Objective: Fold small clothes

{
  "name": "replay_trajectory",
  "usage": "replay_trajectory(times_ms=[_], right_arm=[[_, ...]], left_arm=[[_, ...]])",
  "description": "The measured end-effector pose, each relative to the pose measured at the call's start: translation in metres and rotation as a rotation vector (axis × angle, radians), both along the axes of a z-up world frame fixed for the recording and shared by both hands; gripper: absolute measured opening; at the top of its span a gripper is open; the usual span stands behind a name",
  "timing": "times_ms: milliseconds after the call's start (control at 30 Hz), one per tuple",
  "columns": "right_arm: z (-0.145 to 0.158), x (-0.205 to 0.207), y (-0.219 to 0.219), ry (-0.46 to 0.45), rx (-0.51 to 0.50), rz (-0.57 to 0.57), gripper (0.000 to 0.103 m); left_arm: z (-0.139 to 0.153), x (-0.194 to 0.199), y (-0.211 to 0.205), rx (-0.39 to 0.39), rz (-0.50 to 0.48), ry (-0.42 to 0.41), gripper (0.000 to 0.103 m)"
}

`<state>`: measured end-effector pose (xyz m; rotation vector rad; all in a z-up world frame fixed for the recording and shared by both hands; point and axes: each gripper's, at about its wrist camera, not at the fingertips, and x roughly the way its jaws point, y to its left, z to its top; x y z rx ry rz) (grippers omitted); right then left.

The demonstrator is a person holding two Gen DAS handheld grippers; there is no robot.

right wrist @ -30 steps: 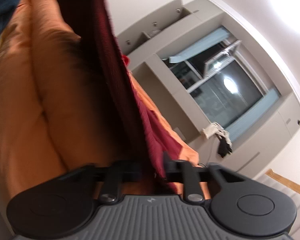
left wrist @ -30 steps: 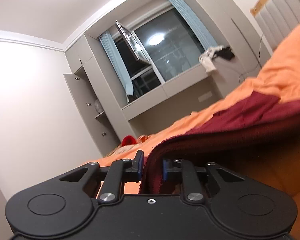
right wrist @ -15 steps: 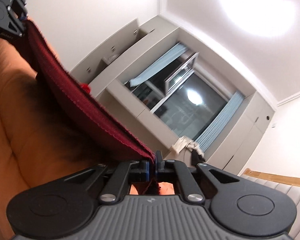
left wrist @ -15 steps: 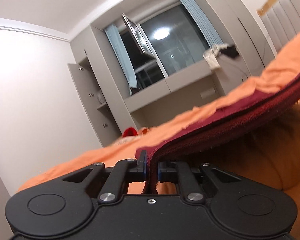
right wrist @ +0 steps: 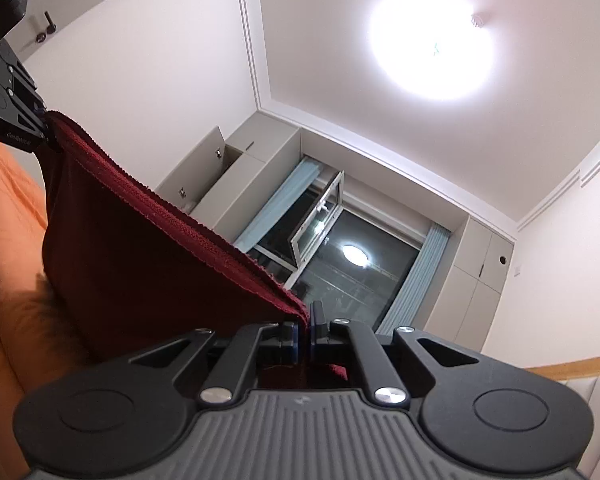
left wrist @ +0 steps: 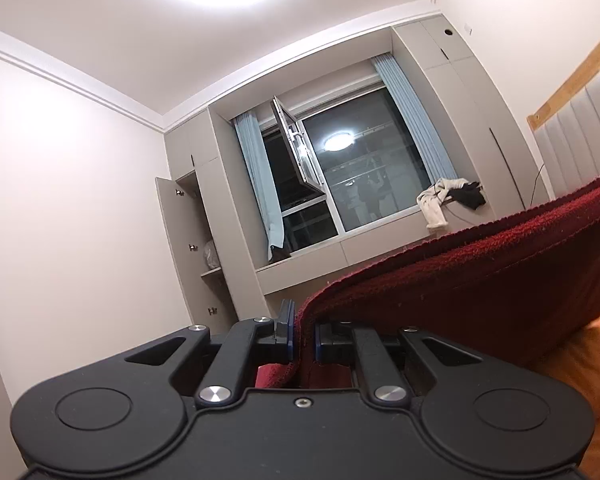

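Note:
A dark red knitted garment point(left wrist: 480, 272) is stretched in the air between my two grippers. My left gripper point(left wrist: 302, 332) is shut on one corner of it, and the cloth runs off to the right. My right gripper point(right wrist: 305, 330) is shut on the other corner of the garment point(right wrist: 148, 264), which runs up and left to the left gripper point(right wrist: 16, 120) at the frame's left edge. The lower part of the garment hangs in shadow below the taut top hem.
The orange bed cover point(left wrist: 580, 364) lies below the cloth, and it also shows in the right wrist view point(right wrist: 8, 240). Beyond are a window with blue curtains point(left wrist: 340, 192), an open cupboard point(left wrist: 188, 240), a padded headboard point(left wrist: 580, 128) and clothes on the sill point(left wrist: 448, 200).
Both grippers have lifted the garment off the bed and tilted upward. The cloth is now pulled taut between them, and the views show more ceiling and less bed.

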<state>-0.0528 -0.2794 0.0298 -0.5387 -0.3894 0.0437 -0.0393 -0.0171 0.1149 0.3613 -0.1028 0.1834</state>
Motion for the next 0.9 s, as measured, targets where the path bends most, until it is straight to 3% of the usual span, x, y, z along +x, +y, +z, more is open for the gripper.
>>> replay_trajectory(times_ms=[133,267,367,433,533,667,767,900], right_arm=[[0.004,0.021,0.001,-0.012,-0.018,-0.004,0.005],[0.011,0.067,0.006,-0.016,-0.063,-0.029,0.005],[0.022,0.113,0.008,0.025,-0.079,-0.021,0.005],[0.026,0.149,0.012,0.064,-0.109,-0.021,0.005],[0.022,0.2,0.016,0.139,-0.14,0.018,0.008],[0.011,0.27,0.018,0.312,-0.101,0.072,0.008],[-0.009,0.318,0.023,0.407,-0.117,0.076,0.008],[-0.031,0.36,0.034,0.441,-0.133,0.069,0.008]], left_arm=[[0.01,0.018,0.005,-0.034,-0.017,0.012,0.01],[0.018,0.06,0.008,0.011,-0.036,0.015,0.01],[0.021,0.105,0.01,0.084,-0.032,0.023,0.011],[0.022,0.139,0.013,0.08,-0.048,0.058,0.011],[0.024,0.196,0.028,-0.04,-0.102,0.189,0.011],[0.011,0.275,0.051,-0.215,-0.109,0.396,0.011],[-0.008,0.32,0.06,-0.25,-0.07,0.466,0.012],[-0.035,0.37,0.072,-0.284,-0.028,0.532,0.012]])
